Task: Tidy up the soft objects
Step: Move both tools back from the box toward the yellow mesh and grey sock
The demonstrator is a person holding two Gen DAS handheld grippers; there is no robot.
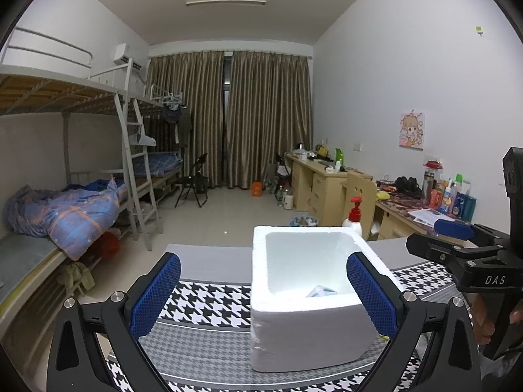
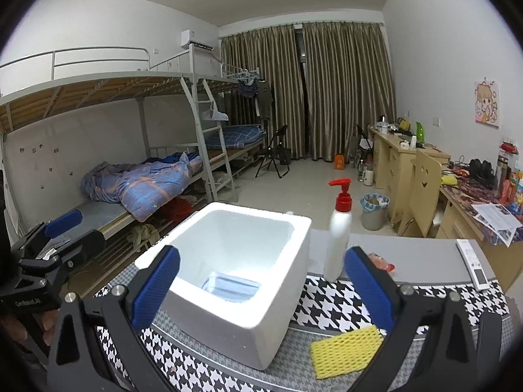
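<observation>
White walls (image 1: 392, 75) and a white ceiling with a long tube lamp (image 1: 226, 2) enclose the room. Full-length brown pleated curtains (image 1: 261, 114) cover the far wall at centre frame. Grey metal bunk beds (image 1: 108, 124) line the left side, a crumpled blue checked quilt (image 1: 68, 212) on the nearest lower bunk. A black folding chair (image 1: 194, 183) stands on the pale tiled floor (image 1: 212, 219). Light wooden desks (image 2: 402, 160) run along the right wall beneath a pink cartoon poster (image 1: 412, 130).

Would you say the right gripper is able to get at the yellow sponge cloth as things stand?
Probably yes: the right gripper is open and empty, and the yellow sponge cloth lies uncovered on the table just beside its right finger, clear of the foam box.
</observation>
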